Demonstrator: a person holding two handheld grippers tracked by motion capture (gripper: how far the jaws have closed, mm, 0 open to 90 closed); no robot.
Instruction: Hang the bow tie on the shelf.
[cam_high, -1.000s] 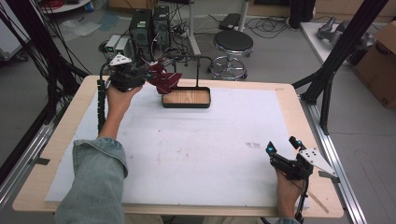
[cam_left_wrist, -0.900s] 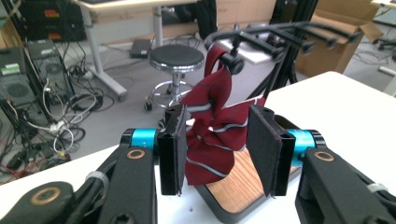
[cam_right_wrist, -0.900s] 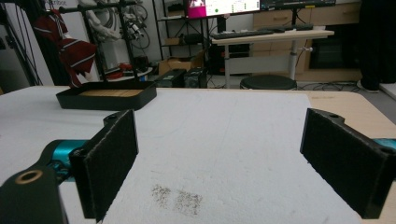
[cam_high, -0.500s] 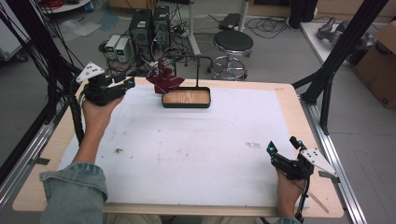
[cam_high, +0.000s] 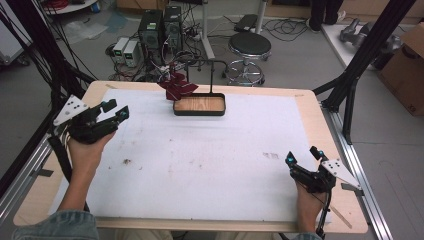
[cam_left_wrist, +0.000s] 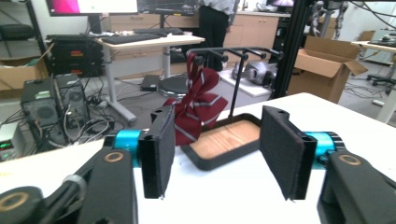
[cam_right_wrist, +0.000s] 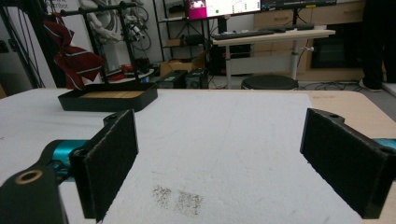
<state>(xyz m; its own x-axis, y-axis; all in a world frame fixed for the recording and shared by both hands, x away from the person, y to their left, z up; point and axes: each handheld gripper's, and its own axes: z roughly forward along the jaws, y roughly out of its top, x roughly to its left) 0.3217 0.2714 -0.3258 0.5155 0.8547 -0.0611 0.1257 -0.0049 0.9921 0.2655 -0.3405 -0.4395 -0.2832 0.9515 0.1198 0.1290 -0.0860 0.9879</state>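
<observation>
A dark red striped tie (cam_high: 177, 87) hangs folded over the black bar of a stand (cam_high: 210, 63) that rises from a black tray with a wooden floor (cam_high: 199, 104) at the table's far middle. The tie (cam_left_wrist: 196, 109) and the tray (cam_left_wrist: 224, 140) lie ahead of my left gripper (cam_left_wrist: 226, 156). That left gripper (cam_high: 116, 109) stands open and empty near the table's left edge, well left of the tray. My right gripper (cam_high: 304, 156) is open and empty over the near right corner; its view has the tie (cam_right_wrist: 70, 56) and tray (cam_right_wrist: 108, 98) far off at the left.
A white mat (cam_high: 210, 155) covers the wooden table, with dark smudges (cam_high: 271, 155) near the right gripper. Black frame posts (cam_high: 367, 55) stand at the table's sides. Beyond the far edge are a stool (cam_high: 249, 47) and computer towers (cam_high: 160, 26).
My left gripper has let go of the tie, which now hangs on the stand, and has drawn back leftward and toward me, its jaws open. The right gripper has stayed put.
</observation>
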